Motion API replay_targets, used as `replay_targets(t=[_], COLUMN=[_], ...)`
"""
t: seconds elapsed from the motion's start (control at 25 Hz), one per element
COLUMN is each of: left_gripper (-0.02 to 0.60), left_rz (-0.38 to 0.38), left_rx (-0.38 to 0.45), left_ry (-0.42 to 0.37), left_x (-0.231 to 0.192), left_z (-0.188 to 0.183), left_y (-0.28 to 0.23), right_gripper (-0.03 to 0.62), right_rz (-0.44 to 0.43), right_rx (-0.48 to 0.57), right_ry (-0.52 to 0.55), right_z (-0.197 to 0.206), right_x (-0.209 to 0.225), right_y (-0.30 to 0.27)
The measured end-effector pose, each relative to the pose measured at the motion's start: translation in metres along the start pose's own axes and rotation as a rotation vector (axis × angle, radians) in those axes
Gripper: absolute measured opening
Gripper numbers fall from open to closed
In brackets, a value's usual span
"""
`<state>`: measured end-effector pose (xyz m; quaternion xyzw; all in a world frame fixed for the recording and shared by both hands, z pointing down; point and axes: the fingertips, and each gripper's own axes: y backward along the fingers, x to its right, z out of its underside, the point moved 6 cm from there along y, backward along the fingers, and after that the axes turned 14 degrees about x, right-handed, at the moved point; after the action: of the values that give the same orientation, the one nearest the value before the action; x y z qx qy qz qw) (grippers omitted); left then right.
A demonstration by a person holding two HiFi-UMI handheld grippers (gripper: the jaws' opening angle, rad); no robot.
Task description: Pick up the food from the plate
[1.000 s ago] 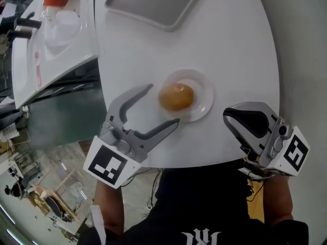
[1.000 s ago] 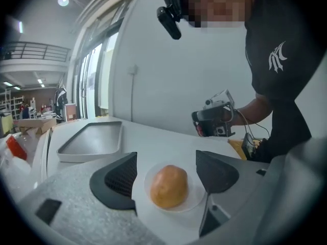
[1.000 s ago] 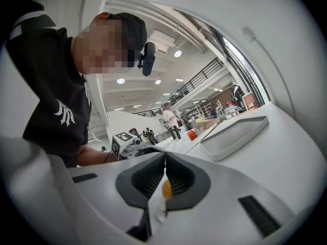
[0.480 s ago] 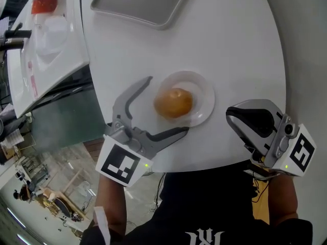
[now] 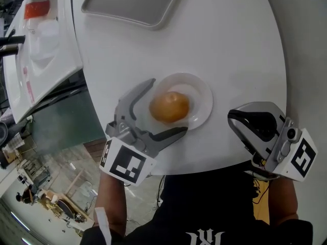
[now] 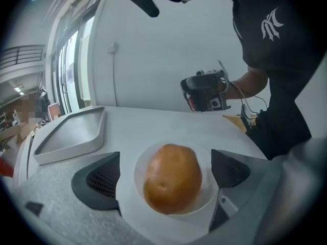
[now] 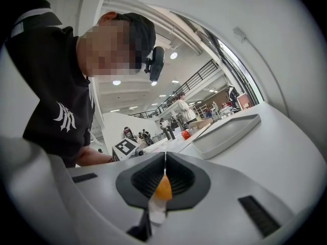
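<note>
Straddling the near left side of the small round white plate (image 5: 205, 99), the left gripper (image 5: 167, 106) has one grey jaw on each side of the round golden-brown bun (image 5: 169, 107). The jaws are opening, and neither dark pad touches the crust; the spread looks meant to clear the bun's full width before any squeeze. Beyond it, at the far side of the round white table (image 5: 230, 45), a grey rectangular metal tray (image 5: 130, 1) lies well apart from the plate and seems to play no part for now. The bun sits in the middle of the plate, which rests near the table edge closest to the person, so it can be reached low and almost level, as the left gripper view suggests. The task appears to be at the approach: the food is framed but not yet held. The next move calls for a gentle close, since a soft bun would dent under a hard pinch and a nudged rim could slide the light plate. To the right, the right gripper (image 5: 244, 117) hovers at the table edge with its jaws pressed together on nothing, clear of the plate, probably to leave the left one room
</note>
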<state>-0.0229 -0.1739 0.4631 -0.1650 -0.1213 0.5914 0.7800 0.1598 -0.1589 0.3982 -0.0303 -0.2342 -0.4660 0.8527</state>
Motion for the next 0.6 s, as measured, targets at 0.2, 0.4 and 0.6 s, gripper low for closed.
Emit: replay_targets(t=[0.2, 0.4, 0.6], left_gripper=[0.512, 0.512, 0.511], left_rz=[0.019, 0.032, 0.061], left_rx=[-0.010, -0.021, -0.054], left_ry=[-0.010, -0.005, 0.000], left_x=[0.0041, 0.0040, 0.0054], left_z=[-0.0002, 0.0004, 0.0060], left_y=[-0.0056, -0.0084, -0.0114], right_gripper=[0.003, 0.003, 0.003], right_rz=[0.015, 0.016, 0.024], right_rx=[-0.005, -0.003, -0.005], right_ry=[0.002, -0.005, -0.009], right_z=[0.0015, 0.0026, 0.0030], right_x=[0.0008, 0.0006, 0.0013], right_y=[0.0027, 0.0040, 0.0045])
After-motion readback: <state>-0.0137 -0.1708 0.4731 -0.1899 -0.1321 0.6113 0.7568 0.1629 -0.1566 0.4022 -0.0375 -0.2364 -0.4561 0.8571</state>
